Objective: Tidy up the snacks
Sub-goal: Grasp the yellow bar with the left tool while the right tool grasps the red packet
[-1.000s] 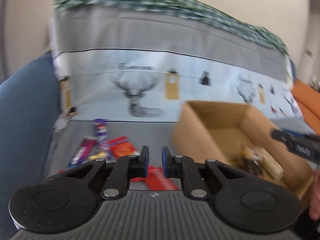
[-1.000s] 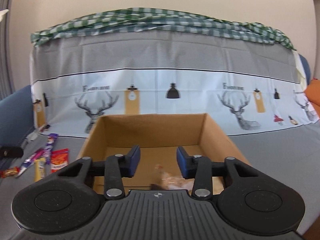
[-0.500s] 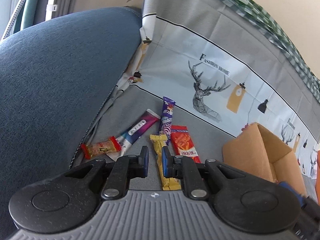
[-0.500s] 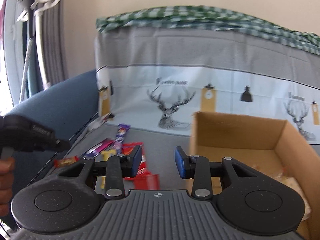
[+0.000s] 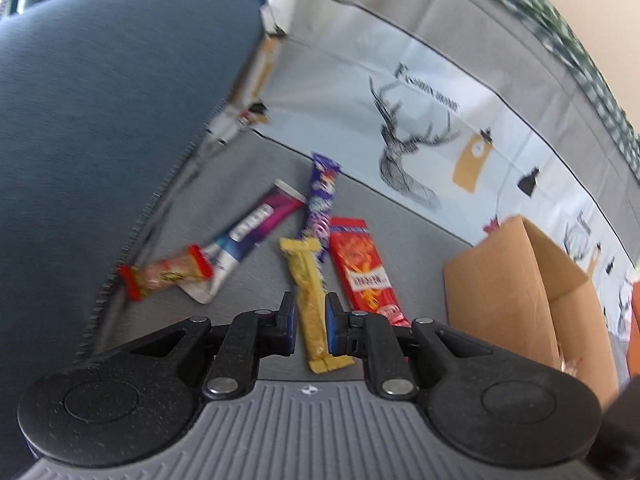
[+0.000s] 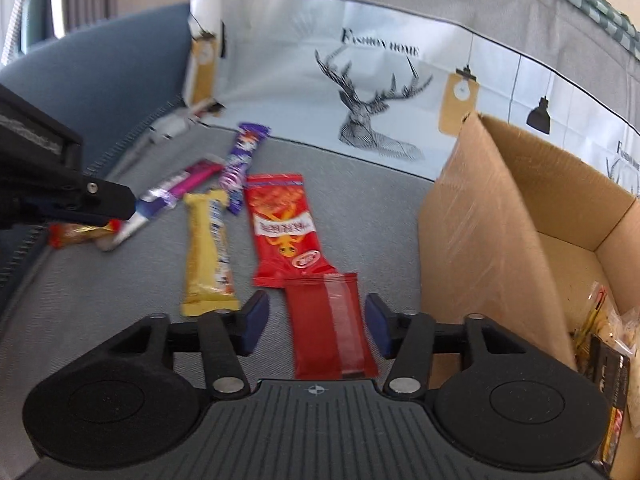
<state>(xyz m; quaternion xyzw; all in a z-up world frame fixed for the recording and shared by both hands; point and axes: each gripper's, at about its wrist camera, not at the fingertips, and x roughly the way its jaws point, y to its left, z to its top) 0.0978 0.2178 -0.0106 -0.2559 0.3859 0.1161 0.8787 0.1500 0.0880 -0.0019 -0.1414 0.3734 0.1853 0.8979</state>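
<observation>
Yellow bar [image 5: 310, 300] lies between the opening left tongs [image 5: 308, 322]; dark-red packet [image 6: 330, 320] between widening right tongs [image 6: 316, 322].

Yellow bar [image 5: 310, 300]; purple bar [image 5: 322, 200]; red packet [image 6: 282, 226] with orange print; dark-red packet [image 6: 330, 324]; brown cardboard box [image 6: 480, 216]; grey sofa cover [image 6: 360, 200] with black deer print.

"FASHION HOME" above deer print on sofa cover [image 6: 380, 46]

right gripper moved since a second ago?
Yes. The right gripper swung left off the cardboard box, which now sits at the right of its view, and over the dark red packet. Its jaws are opening, packet between them, untouched.
</observation>
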